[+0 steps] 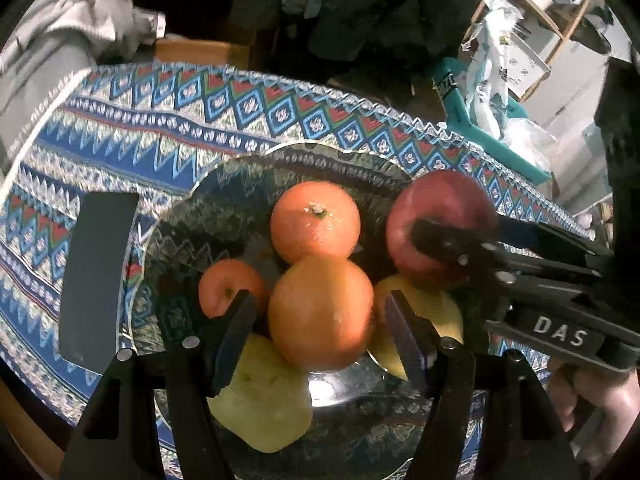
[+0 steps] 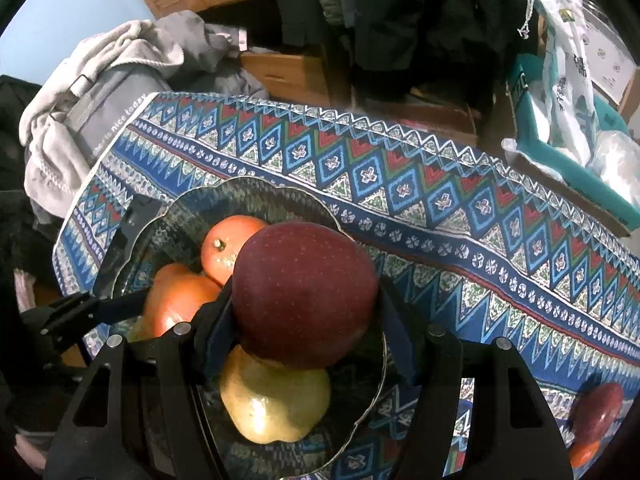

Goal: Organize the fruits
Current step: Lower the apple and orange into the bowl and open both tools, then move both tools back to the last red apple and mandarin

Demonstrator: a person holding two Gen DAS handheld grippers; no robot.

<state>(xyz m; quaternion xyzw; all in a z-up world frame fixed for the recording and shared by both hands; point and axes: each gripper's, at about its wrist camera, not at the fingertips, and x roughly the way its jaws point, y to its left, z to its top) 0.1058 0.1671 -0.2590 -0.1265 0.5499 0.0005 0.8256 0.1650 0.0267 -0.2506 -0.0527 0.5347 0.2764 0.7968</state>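
Note:
A glass bowl (image 1: 240,160) (image 2: 280,188) on the patterned cloth holds several fruits. My left gripper (image 1: 320,300) is shut on a large orange (image 1: 320,320) (image 2: 176,300), low over the bowl's middle. Around that orange lie a stemmed orange (image 1: 316,220) (image 2: 224,248), a small tangerine (image 1: 224,288) and two yellow pears (image 1: 264,400) (image 1: 424,320). My right gripper (image 2: 305,292) (image 1: 448,224) is shut on a dark red apple (image 2: 304,296) (image 1: 436,216). The apple hangs at the bowl's right side, just above a pear (image 2: 272,400). Whether it touches the pear is unclear.
A flat black slab (image 1: 96,276) lies on the cloth left of the bowl. Another red apple (image 2: 596,408) and an orange fruit (image 2: 584,452) sit on the cloth to the right. Grey clothing (image 2: 100,92) is heaped beyond the left edge, a teal box (image 1: 480,128) with plastic bags beyond the right.

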